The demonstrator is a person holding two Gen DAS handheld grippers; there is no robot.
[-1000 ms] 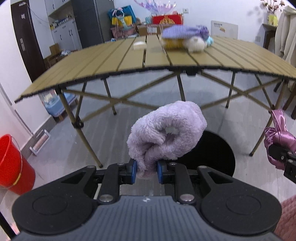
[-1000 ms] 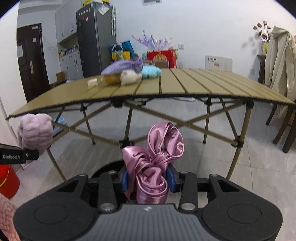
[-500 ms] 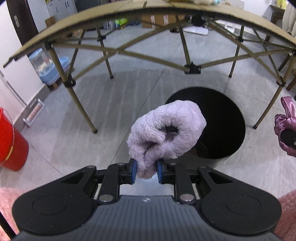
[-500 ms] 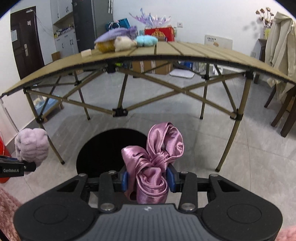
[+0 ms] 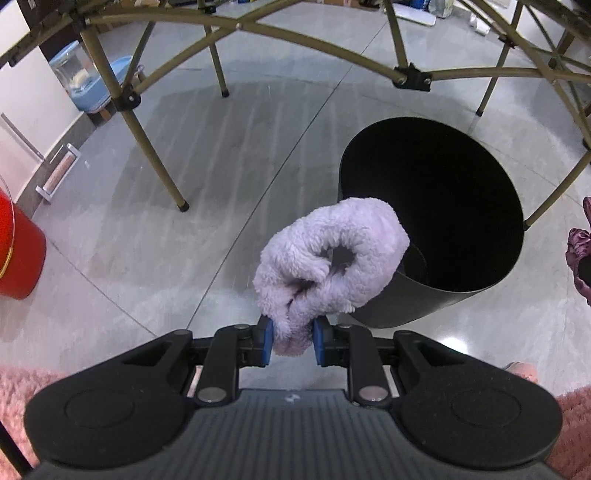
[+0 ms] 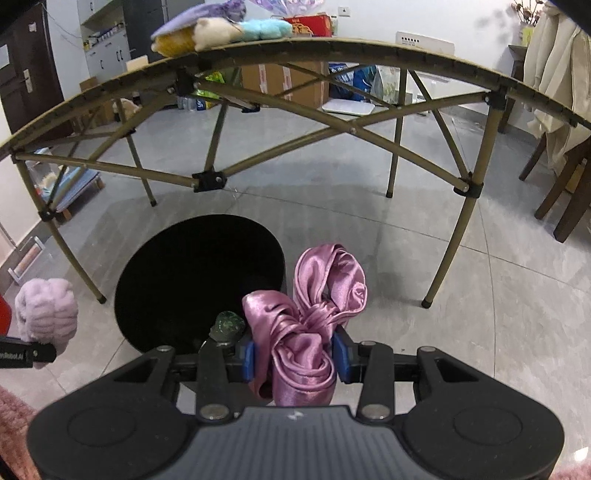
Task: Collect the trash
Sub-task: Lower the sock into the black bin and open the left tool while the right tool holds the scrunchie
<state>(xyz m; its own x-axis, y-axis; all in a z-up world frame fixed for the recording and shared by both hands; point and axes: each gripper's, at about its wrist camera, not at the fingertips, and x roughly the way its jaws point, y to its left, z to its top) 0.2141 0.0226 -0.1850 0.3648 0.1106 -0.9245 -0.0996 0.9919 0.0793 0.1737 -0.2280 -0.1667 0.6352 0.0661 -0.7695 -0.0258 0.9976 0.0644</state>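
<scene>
The left gripper [image 5: 292,341] pinches a fluffy lilac scrunchie [image 5: 328,264] just over the near rim of the black bin [image 5: 391,299]. The right gripper [image 6: 295,356] clamps a pink satin scrunchie [image 6: 314,314] beside the bin's right edge. Beyond the bin stands the folding table [image 6: 332,48] with plush toys [image 6: 218,27] on top.

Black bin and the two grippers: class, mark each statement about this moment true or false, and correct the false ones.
1. The left gripper grips a fluffy lilac scrunchie. True.
2. The right gripper holds nothing. False: its jaws clamp a pink satin scrunchie.
3. The black bin stands on the table. False: it stands on the floor, by the folding table.
4. Plush toys lie on the table. True.
</scene>
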